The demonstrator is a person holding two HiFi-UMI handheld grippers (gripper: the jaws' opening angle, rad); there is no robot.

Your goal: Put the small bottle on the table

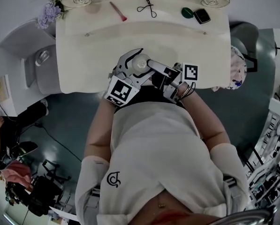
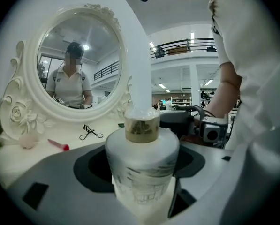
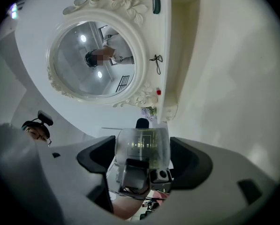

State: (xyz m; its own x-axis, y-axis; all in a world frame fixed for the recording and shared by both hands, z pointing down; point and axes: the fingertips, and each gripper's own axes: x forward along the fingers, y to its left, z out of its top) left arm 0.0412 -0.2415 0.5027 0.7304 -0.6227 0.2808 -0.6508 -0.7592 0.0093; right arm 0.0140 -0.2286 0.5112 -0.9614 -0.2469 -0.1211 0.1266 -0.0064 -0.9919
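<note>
The small bottle [image 2: 142, 165] is white with a gold neck and a tall clear cap [image 2: 140, 86]. My left gripper [image 2: 142, 172] is shut on its body, both pads pressed against its sides. My right gripper [image 3: 142, 149] faces it, shut on the clear cap [image 3: 142, 146]. In the head view the two grippers meet over the front edge of the white dressing table [image 1: 93, 46]. There the bottle [image 1: 140, 63] is held in the air between the left gripper [image 1: 130, 71] and the right gripper [image 1: 170, 81], close to the person's body.
At the table's back lie a pink brush [image 1: 117, 11], an eyelash curler [image 1: 148, 7], a green object [image 1: 187, 12] and a black compact [image 1: 202, 16]. An oval white-framed mirror [image 2: 76, 69] stands behind them. Purple flowers [image 1: 48, 13] sit at the back left corner.
</note>
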